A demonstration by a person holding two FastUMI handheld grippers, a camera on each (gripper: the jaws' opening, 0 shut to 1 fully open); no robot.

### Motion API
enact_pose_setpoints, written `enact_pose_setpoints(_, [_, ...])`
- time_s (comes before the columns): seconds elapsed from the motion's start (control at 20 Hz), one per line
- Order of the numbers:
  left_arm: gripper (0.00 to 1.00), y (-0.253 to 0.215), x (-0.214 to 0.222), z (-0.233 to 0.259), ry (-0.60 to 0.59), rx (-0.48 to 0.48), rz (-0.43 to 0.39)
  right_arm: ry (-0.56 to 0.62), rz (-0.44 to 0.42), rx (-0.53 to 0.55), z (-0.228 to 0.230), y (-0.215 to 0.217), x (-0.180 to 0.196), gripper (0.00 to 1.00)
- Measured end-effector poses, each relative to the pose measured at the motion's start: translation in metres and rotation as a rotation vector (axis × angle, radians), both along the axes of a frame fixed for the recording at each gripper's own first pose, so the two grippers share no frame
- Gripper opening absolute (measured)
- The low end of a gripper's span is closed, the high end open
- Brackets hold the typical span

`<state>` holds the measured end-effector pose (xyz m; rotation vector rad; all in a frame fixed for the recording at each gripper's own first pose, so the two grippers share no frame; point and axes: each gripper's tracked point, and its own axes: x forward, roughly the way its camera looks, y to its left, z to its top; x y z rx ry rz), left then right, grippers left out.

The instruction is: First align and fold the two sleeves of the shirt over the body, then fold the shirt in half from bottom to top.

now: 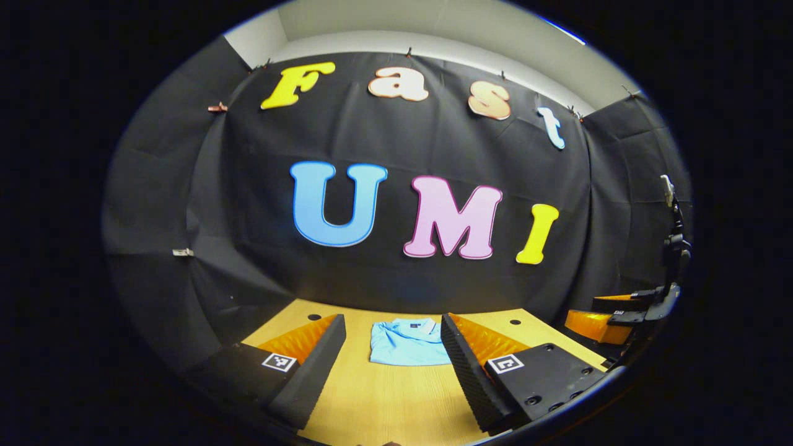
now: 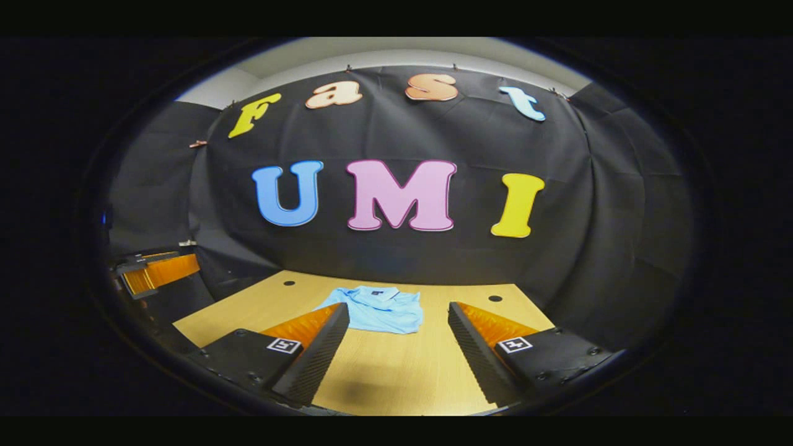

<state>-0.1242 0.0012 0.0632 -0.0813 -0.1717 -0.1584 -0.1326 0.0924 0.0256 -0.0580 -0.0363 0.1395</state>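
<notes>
Pale blue knit cloth, the shirt, lies folded into a compact rectangle on the wooden table, its collar toward the black cloth wall. In the left gripper view the left gripper hangs above the near table edge with its fingers spread wide and nothing between them. Each finger is a wedge with a ribbed inner face and a small square marker on its flat housing. The shirt sits beyond the fingertips, apart from them. At the far right of this view the right gripper shows from the side.

In the right gripper view the left gripper shows at the left edge. The right gripper is also wide open and empty over the grained table. The shirt rests ahead of it, slightly rumpled at its left edge, beside the left fingertip.
</notes>
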Motion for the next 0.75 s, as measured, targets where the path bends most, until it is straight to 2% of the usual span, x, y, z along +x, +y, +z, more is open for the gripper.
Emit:
enact_pose_setpoints(0.15, [0.96, -0.003, -0.031, 0.0, -0.034, -0.041, 0.002, -0.034, 0.056, 0.004, 0.006, 0.02, -0.043, 0.98])
enact_pose_setpoints(0.25, [0.96, -0.006, -0.051, 0.008, -0.125, -0.056, -0.027, -0.055, 0.059, -0.009, 0.009, 0.025, -0.069, 0.99])
enact_pose_setpoints(0.4, [0.96, -0.012, -0.073, 0.009, -0.211, -0.057, -0.104, -0.102, 0.017, -0.002, 0.014, 0.023, -0.087, 0.98])
enact_pose_setpoints(0.55, [0.96, -0.013, -0.09, -0.009, -0.202, 0.004, -0.125, -0.111, 0.021, 0.041, 0.011, 0.03, -0.096, 0.98])
enact_pose_setpoints(0.75, [0.96, -0.029, -0.099, -0.005, -0.199, -0.051, -0.191, -0.148, 0.001, 0.035, 0.013, 0.024, -0.104, 1.0])
